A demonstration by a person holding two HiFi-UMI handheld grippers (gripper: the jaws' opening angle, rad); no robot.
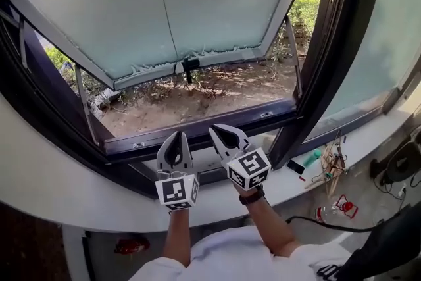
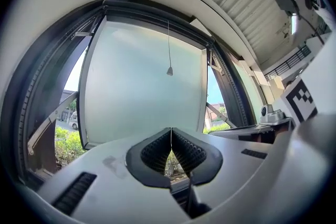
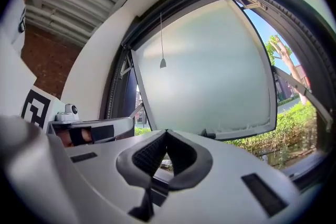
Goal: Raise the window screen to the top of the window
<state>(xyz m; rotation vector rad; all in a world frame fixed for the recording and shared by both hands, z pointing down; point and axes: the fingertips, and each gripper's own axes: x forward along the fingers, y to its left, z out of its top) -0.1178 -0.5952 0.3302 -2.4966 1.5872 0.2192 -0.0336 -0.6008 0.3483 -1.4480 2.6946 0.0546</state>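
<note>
1. Apparently the raising was done or nearly done: no mesh showed anywhere across the opening, so I judged the window screen was rolled up at the top of the frame, out of sight in all three views.
2. Only the thin pull cord (image 2: pixel 169 70) with its small weight hung down mid-window, in front of the frosted sash (image 1: pixel 164 3), which was swung outward.
3. Bare ground (image 1: pixel 217 92) and shrubs were plainly visible under the sash with nothing veiling them, which fits a screen already up.
4. Left gripper (image 1: pixel 176 136): jaws closed pad to pad, nothing between them. It was held low, just in front of the lower frame rail (image 1: pixel 250 118) and over the white sill (image 1: pixel 66 194).
5. Right gripper (image 1: pixel 218 133): jaws also closed and empty, just beside the left one and tilted toward the window.
6. Neither gripper touched the cord, the sash or the frame; both were well below the cord's weight.
7. Left to do, as a guess: nothing much. At most, check that the screen had seated at the top and pull the hands away. I could not tell whether the roller had latched, since the top housing was not clearly shown.
</note>
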